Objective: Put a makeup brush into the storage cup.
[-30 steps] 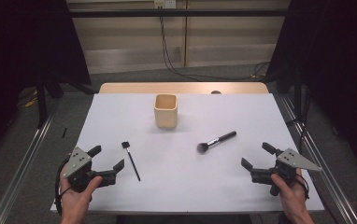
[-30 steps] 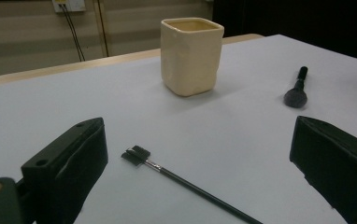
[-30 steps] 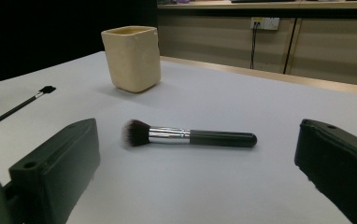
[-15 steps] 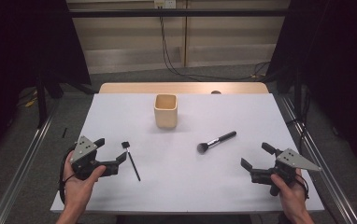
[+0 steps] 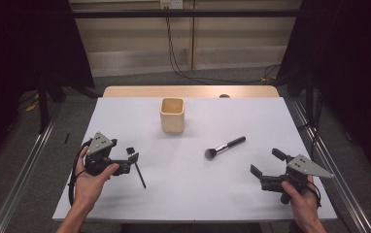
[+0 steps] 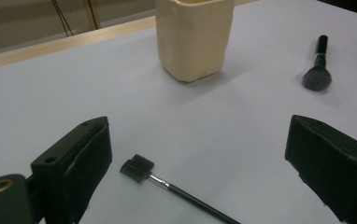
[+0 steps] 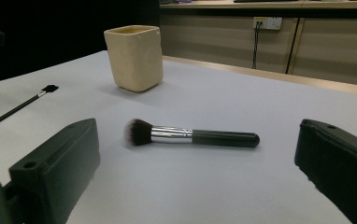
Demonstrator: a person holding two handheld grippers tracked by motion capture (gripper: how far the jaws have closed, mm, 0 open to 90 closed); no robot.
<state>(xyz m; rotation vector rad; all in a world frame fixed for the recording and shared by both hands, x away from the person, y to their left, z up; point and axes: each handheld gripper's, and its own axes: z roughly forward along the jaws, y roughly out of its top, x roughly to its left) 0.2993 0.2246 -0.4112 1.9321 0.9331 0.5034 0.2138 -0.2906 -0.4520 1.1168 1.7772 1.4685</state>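
White sheeting covers the table (image 5: 193, 194), with dark curtains at both sides and a pale wall with hanging cables behind. A cream cup (image 5: 172, 115) stands upright toward the far middle. Two brushes are laid on the sheet: a thin black-handled brush (image 5: 136, 167) at the left and a fatter powder brush (image 5: 225, 146) at the right, well apart from each other.

The left gripper (image 5: 125, 162) is held just beside the thin brush, its jaws spread wide and pinching nothing. In the left gripper view the small flat head (image 6: 138, 168) is seen between the jaws, nearer the left one, and the handle runs down and to the right, toward the camera. The long axis is thus laid roughly along the gripper's reach rather than across the gap, so a turn of the hand is judged to be needed before closing.

The right gripper (image 5: 262, 170) is held near the table's front right, jaws likewise spread and empty, with the powder brush (image 7: 190, 135) lying crosswise ahead of it. The left hand is clearly the nearer to the thin brush.
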